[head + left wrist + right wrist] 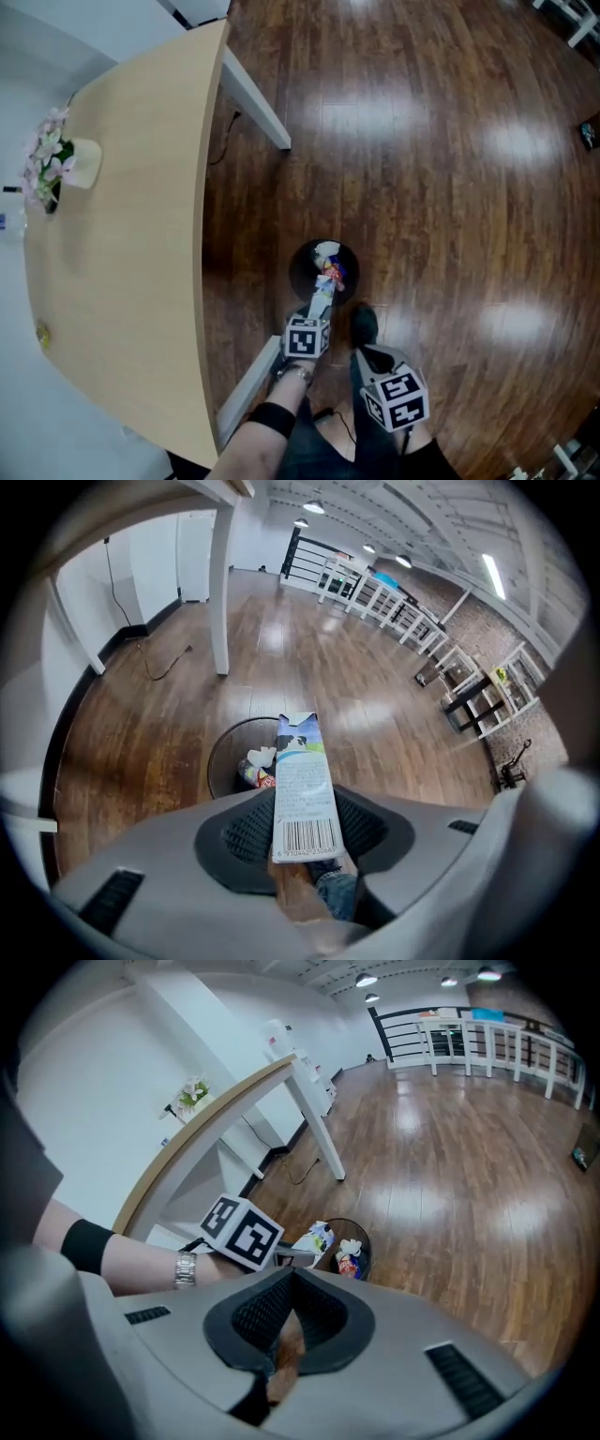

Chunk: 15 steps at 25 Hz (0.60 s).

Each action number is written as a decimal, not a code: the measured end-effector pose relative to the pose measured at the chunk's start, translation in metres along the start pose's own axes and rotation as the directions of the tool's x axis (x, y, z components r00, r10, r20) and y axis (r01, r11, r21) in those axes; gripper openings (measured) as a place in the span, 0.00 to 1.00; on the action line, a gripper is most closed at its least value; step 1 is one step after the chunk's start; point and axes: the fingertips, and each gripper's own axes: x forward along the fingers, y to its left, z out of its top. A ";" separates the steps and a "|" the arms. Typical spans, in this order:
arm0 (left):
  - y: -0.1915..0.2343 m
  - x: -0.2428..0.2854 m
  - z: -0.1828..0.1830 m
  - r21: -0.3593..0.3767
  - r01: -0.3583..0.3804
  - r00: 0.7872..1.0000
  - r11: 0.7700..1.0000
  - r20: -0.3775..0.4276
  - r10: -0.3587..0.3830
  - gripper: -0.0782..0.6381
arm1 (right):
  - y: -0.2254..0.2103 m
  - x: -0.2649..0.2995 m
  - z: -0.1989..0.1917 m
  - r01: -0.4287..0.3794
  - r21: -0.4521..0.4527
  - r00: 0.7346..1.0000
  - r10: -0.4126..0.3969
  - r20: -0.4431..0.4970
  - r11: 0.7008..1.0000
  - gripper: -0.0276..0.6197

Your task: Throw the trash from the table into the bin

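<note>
Currently, the left tongs point(305, 829) clamp a printed carton point(301, 771) above the round black bin point(221, 750); the right tongs point(290, 1286) sit closed, empty.

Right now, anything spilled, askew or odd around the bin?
Nothing stands out. The bin stands upright with trash inside. No litter shows on the floor around it, and the left tool grips the carton over its opening.

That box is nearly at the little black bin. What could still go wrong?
The left gripper holds the carton by its barcode end, and its tip looks nearer the bin rim than its middle, so on release it might catch the rim and fall on the floor. Trash inside could leave it sticking out.
</note>
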 end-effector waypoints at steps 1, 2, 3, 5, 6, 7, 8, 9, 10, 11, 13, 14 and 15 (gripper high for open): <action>0.004 0.011 0.001 0.011 -0.011 1.000 1.000 -0.014 0.011 0.38 | -0.002 0.002 -0.002 -0.001 0.001 1.000 0.001 -0.005 1.000 0.05; 0.007 0.021 0.002 0.017 -0.017 0.999 1.000 -0.027 0.018 0.38 | -0.004 0.004 -0.004 -0.002 0.001 1.000 0.002 -0.009 1.000 0.05; 0.009 0.030 0.003 0.020 -0.017 0.999 1.000 -0.038 0.018 0.38 | -0.006 0.006 -0.006 -0.002 0.001 1.000 0.002 -0.013 1.000 0.05; 0.010 0.044 0.006 0.024 0.003 0.998 1.000 -0.056 -0.002 0.38 | -0.007 0.007 -0.009 -0.004 0.001 1.000 0.004 -0.017 1.000 0.05; 0.009 0.049 0.007 0.025 0.020 0.998 0.999 -0.058 -0.018 0.38 | -0.007 0.008 -0.009 -0.004 -0.001 1.000 0.004 -0.018 1.000 0.05; 0.008 0.052 0.009 0.026 0.034 0.998 0.999 -0.055 -0.032 0.41 | -0.007 0.008 -0.010 -0.004 -0.003 1.000 0.004 -0.019 1.000 0.05; 0.007 0.055 0.012 0.028 0.037 0.998 0.999 -0.050 -0.036 0.46 | -0.008 0.007 -0.010 -0.004 -0.006 1.000 0.003 -0.020 1.000 0.05; 0.008 0.058 0.013 0.034 0.029 0.998 0.999 -0.049 -0.027 0.59 | -0.009 0.007 -0.011 -0.003 -0.009 1.000 0.003 -0.020 1.000 0.05; 0.009 0.060 0.014 0.041 0.015 0.998 0.999 -0.053 -0.013 0.67 | -0.011 0.007 -0.011 -0.004 -0.009 1.000 0.003 -0.018 1.000 0.05; 0.011 0.060 0.013 0.048 0.004 0.998 0.999 -0.061 -0.001 0.70 | -0.012 0.007 -0.010 -0.004 -0.007 1.000 0.004 -0.017 1.000 0.05; 0.013 0.059 0.012 0.059 -0.007 0.997 0.998 -0.070 0.011 0.71 | -0.012 0.007 -0.011 -0.005 -0.002 1.000 0.005 -0.015 1.000 0.05; 0.013 0.056 0.012 0.062 -0.008 0.997 0.998 -0.070 0.012 0.72 | -0.011 0.007 -0.011 -0.006 -0.001 1.000 0.006 -0.015 1.000 0.05; 0.012 0.053 0.012 0.063 -0.006 0.998 0.998 -0.066 0.010 0.72 | -0.009 0.006 -0.011 -0.006 -0.001 1.000 0.006 -0.015 1.000 0.05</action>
